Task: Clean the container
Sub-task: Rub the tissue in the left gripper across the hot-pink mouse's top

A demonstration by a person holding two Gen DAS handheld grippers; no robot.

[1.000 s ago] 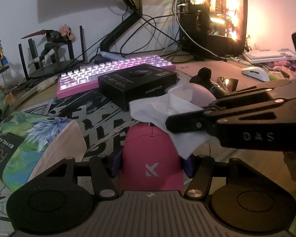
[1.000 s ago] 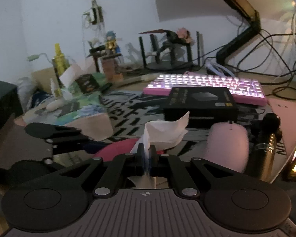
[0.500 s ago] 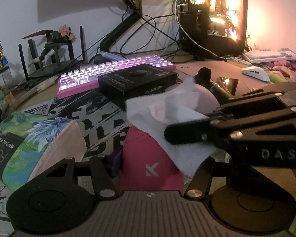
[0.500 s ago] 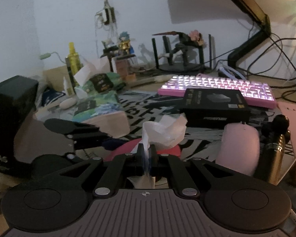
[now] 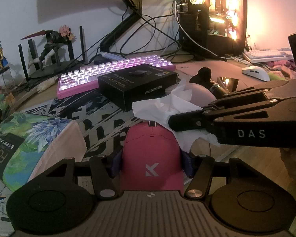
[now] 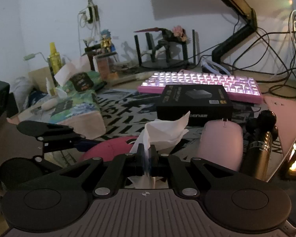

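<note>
A magenta computer mouse (image 5: 151,148) with a white logo sits low in the left wrist view. My left gripper (image 5: 152,164) is shut on its sides. A crumpled white tissue (image 5: 167,106) lies against the mouse's front right edge. My right gripper (image 5: 171,121) comes in from the right and is shut on that tissue. In the right wrist view the tissue (image 6: 165,132) sticks up from between the closed fingers of the right gripper (image 6: 147,156). The magenta mouse (image 6: 108,148) shows just left of them, and the left gripper (image 6: 49,136) further left.
A pale pink mouse (image 5: 199,96) lies just behind the tissue, with a black box (image 5: 138,85) and a lit pink keyboard (image 5: 112,71) beyond. A floral tissue pack (image 5: 29,142) is close on the left. A black handle (image 6: 260,150) stands at right. Cables and a glowing PC tower (image 5: 213,15) fill the back.
The right gripper dipped with the tissue over the mouse's front right side, then drew back up a little. The left gripper and the magenta mouse stayed still.
</note>
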